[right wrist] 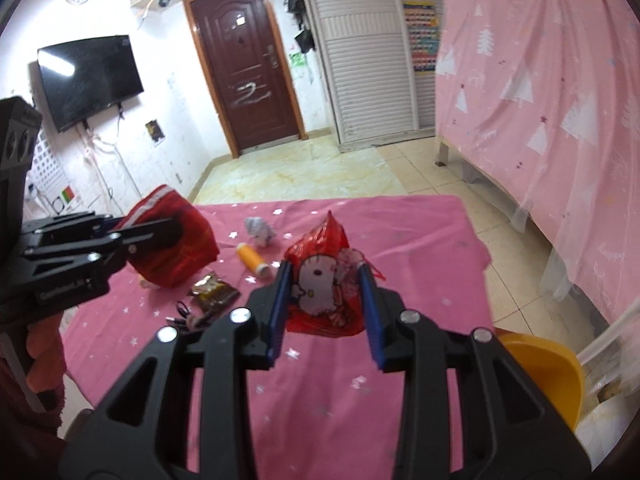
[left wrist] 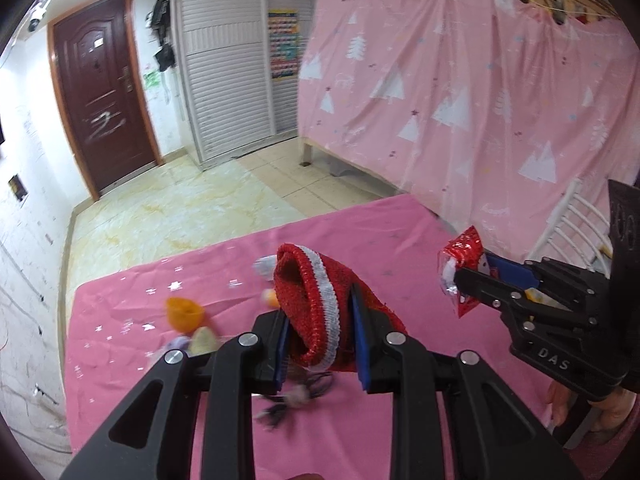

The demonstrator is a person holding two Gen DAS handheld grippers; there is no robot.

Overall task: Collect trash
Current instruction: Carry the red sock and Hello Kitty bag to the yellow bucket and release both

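A pink cloth with small silver stars covers the table, which stands in a tiled room with a brown door and a pink tree-print curtain along the right. Nearest the right wrist camera, the right gripper has its blue-padded fingers clenched on a red snack wrapper printed with a white cartoon cat, held above the cloth. In the left wrist view, the left gripper grasps a red knitted bag with a white band, its mouth facing away from the camera; the wrapper sits to its right, apart from the bag. Below on the cloth lie a thin black cable and a brown foil packet just beside it. Farther out rest an orange spool and a crumpled grey-white wad. A yellow chair seat shows at the table's right edge, and a dark television hangs on the far left wall
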